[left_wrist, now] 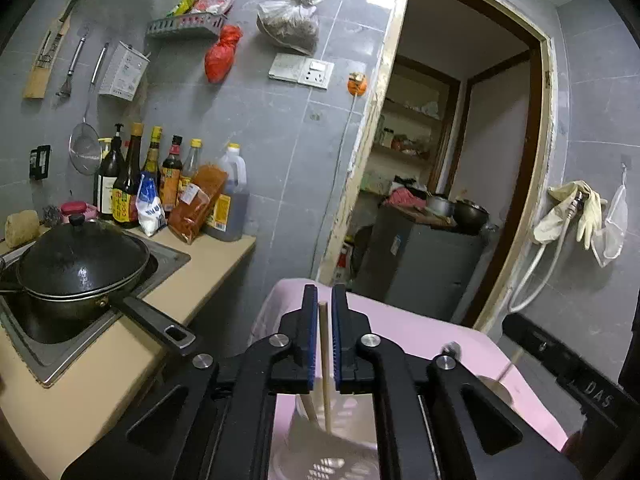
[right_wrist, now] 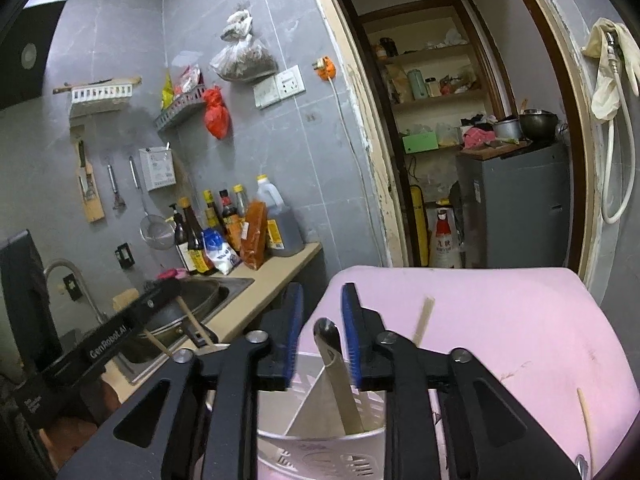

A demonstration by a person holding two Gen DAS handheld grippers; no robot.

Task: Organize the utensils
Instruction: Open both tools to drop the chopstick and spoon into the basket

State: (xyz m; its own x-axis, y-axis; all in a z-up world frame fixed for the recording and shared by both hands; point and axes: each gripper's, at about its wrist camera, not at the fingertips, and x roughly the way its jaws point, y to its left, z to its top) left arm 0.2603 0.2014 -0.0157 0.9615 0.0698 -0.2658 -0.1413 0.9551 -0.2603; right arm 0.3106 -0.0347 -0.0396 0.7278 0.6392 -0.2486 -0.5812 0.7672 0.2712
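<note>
— Pink cloth over the table, white slotted utensil holder on it: that's where everything is going, yes?

— Looks so. Left gripper has its blue pads drawn near each other with a wooden chopstick between them, upright, lower end already down in the holder. Pads look just shy of the wood on one side, so whether it's pinched or just let go I can't tell (fisheye doesn't help).

— And the right gripper?

— Jaws parted, gripping nothing. A metal spoon stands between them, handle down in the holder, bowl end up, touching neither pad as far as I can see. Placed handle-down so it leans on the divider, I'd guess.

— Anything left out?

— One chopstick lies on the cloth near the rt edge, another pale stick pokes up behind the right finger. Wok w/ lid sits in the sink to the left, sauce bottles along the wall; not part of this job, prob.

— So, partway?

— Partway, by my reckoning. That loose chopstick wants collecting next.
</note>
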